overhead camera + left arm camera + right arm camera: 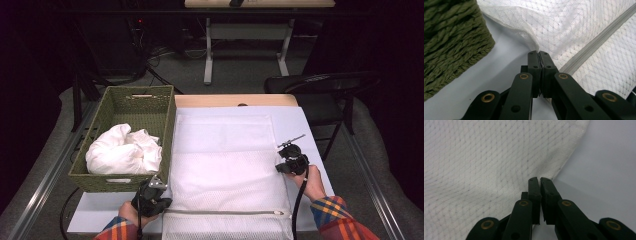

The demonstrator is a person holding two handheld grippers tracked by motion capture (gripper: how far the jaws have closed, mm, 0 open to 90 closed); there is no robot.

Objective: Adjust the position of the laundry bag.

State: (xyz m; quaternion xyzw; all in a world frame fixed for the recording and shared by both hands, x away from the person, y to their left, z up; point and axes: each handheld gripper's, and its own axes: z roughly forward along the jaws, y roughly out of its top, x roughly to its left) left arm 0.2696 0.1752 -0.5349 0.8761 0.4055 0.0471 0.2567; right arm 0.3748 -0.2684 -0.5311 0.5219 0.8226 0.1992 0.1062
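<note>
White mesh laundry bag (227,170), lying flat on the white-covered counter (310,125), its grey zipper (225,212) running across the edge nearest the person. Left gripper (159,184), at the bag's near left corner: jaws pressed together, pinching the bag's edge, which lifts into a small fold at the fingertips in the left gripper view (539,53); the zipper (596,41) passes just to the right of them there. Right gripper (285,167), at the bag's right edge: jaws brought together on the hem of the mesh (499,170), seen from the right gripper view (540,180), with bare counter (609,160) beyond the hem. Each gripper is held by a hand emerging from a plaid sleeve (340,212). Left of the bag, touching its side, stands a green woven basket (150,105) holding crumpled white cloth (124,150); its wall (451,42) fills the left of the left gripper view. Behind the counter, a dark chair (320,82).
</note>
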